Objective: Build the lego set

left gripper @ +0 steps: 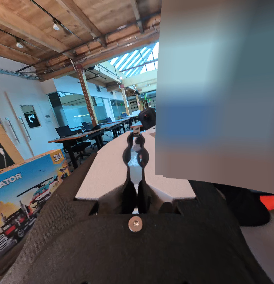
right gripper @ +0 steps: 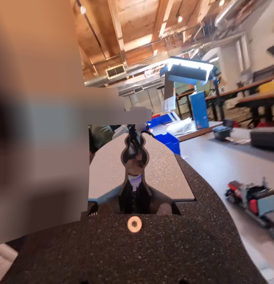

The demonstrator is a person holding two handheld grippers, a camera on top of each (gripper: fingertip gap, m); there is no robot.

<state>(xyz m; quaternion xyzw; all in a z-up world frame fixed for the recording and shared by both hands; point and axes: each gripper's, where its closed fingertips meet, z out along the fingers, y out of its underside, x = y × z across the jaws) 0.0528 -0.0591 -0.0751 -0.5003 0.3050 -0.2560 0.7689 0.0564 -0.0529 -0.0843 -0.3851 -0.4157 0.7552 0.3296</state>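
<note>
In the left wrist view my left gripper (left gripper: 136,134) is raised off the table, its white fingers (left gripper: 111,161) almost closed on a small pale and black lego piece (left gripper: 136,132) at the tips. The right gripper's camera (left gripper: 147,118) shows just beyond it. In the right wrist view my right gripper (right gripper: 135,135) is also raised and nearly closed, with a small dark lego piece (right gripper: 133,136) between the tips. A partly built black, red and grey lego truck (right gripper: 253,198) lies on the grey table (right gripper: 210,161) to the right.
The lego set's box (left gripper: 25,192) stands at the lower left of the left wrist view. Blue bins (right gripper: 168,140), a tall blue box (right gripper: 199,109), plastic bags (right gripper: 182,127) and a light panel on a stand (right gripper: 191,72) are at the back. Large blurred patches cover part of both views.
</note>
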